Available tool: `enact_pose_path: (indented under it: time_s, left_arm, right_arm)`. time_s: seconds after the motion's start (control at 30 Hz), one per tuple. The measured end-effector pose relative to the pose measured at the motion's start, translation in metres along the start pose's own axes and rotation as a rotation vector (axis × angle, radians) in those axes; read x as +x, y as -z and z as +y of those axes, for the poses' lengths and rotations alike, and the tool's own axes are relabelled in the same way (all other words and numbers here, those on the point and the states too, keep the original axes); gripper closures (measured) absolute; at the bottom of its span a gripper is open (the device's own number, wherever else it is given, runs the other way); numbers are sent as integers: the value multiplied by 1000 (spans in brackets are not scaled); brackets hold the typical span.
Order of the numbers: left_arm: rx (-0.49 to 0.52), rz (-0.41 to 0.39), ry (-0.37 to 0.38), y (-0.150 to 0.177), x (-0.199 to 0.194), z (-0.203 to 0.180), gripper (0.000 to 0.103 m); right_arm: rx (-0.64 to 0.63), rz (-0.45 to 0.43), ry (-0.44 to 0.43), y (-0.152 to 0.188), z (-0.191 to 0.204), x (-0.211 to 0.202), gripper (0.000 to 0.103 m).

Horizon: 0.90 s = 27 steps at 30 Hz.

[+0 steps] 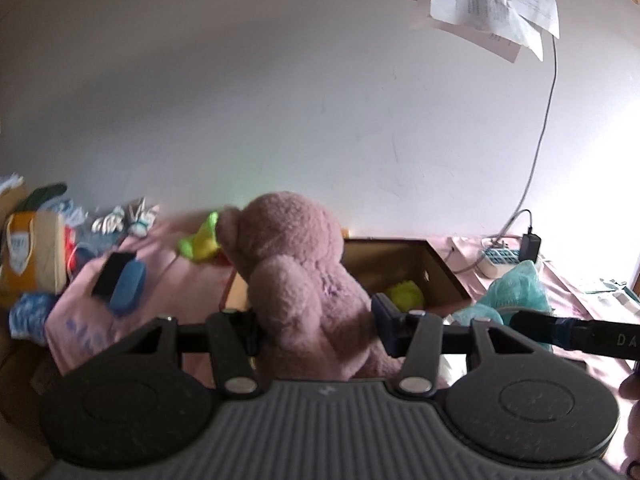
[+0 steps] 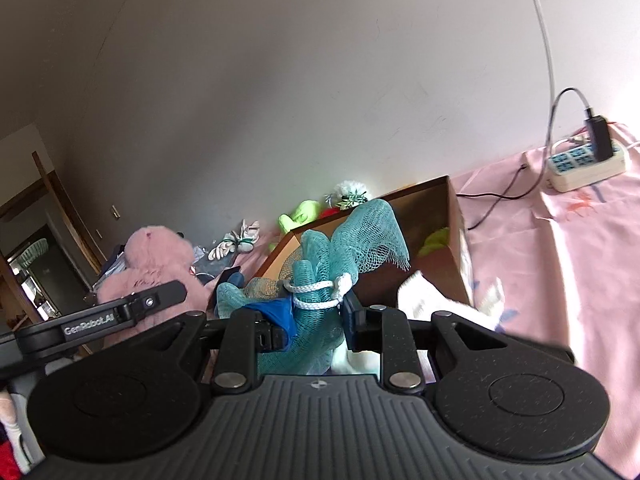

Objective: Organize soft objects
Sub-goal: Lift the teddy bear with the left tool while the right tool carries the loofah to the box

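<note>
A mauve-pink teddy bear [image 1: 296,272] is held upright, its back to the camera, with my left gripper [image 1: 316,326] shut on its body. My right gripper [image 2: 316,320] is shut on a teal mesh bath sponge [image 2: 360,236] tied with white cord. Both are held above the pink bedcover [image 2: 580,280], in front of an open brown cardboard box [image 2: 452,232]. A yellow-green soft thing [image 1: 406,294] lies inside the box. In the left wrist view the sponge [image 1: 516,292] hangs to the right of the bear. In the right wrist view the bear [image 2: 156,264] is at the left.
A lime-green plush [image 1: 200,240] lies behind the box by the wall. White socks [image 2: 236,240] lie further left. A blue and black object [image 1: 124,284] and a yellow bag [image 1: 32,256] are at the left. A power strip [image 2: 584,160] with a plugged charger sits at the right.
</note>
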State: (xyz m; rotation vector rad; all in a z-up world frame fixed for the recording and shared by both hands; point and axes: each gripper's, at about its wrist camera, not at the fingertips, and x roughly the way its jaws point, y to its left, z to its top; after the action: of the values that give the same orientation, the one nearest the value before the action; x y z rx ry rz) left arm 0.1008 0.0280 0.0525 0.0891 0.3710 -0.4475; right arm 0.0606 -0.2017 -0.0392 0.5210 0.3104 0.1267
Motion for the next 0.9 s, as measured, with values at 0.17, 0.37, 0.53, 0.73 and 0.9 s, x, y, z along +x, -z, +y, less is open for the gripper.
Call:
enact_pose_path:
  time_s: [0.17,0.37,0.53,0.73,0.9]
  left_arm:
    - [57,8,35,-28,57,13,51]
    - [107,49,54,-57,123,29,51]
    - [170,84,80,-85,162,35,51]
    - [239,132,148,-105,196,40,51]
    - [255,206,193,-93,222,43,50]
  right_arm:
    - [33,40,9,-31,-1,48,97]
    - [57,116,35,-72,1,99,97]
    - [33,129,73,-110,10,124,97]
    - [-24,204,146,-140,16,162,97]
    - [-54,327,206,-133,5,202,97]
